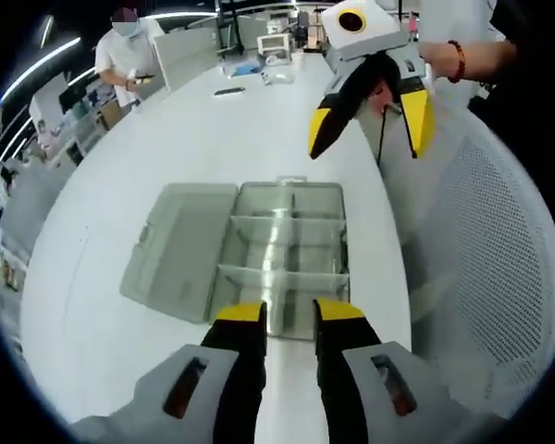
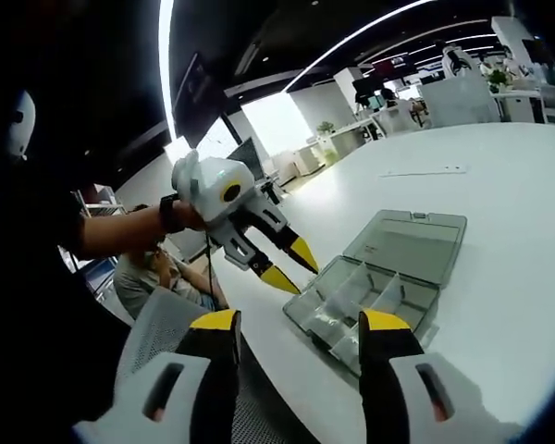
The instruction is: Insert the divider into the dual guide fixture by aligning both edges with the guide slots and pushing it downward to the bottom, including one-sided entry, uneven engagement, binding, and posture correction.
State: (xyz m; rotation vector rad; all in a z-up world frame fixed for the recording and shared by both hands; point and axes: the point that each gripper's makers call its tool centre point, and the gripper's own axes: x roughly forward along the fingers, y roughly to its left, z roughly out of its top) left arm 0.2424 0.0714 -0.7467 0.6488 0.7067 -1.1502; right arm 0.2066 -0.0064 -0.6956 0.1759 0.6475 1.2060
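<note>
A clear plastic compartment box (image 1: pixel 301 199) lies on the white table (image 1: pixel 213 139), its lid (image 1: pixel 180 250) folded open to the left. Thin clear dividers (image 1: pixel 287 275) stand in its slots and split it into several cells. My left gripper (image 1: pixel 289 313) hovers open just before the box's near edge, with nothing between its yellow tips. My right gripper (image 1: pixel 370 143) hangs open above the table's right edge, past the box. In the right gripper view, my right gripper (image 2: pixel 301 321) is open and empty, with the box (image 2: pixel 365 301) beyond it. The left gripper (image 2: pixel 294 266) hangs over the box's near corner there.
A white mesh chair (image 1: pixel 486 259) stands close to the table's right edge. A person (image 1: pixel 125 46) stands at the far end, near small items (image 1: pixel 259 65) on the table. In the right gripper view, another person (image 2: pixel 157 277) sits behind the chair (image 2: pixel 157 342).
</note>
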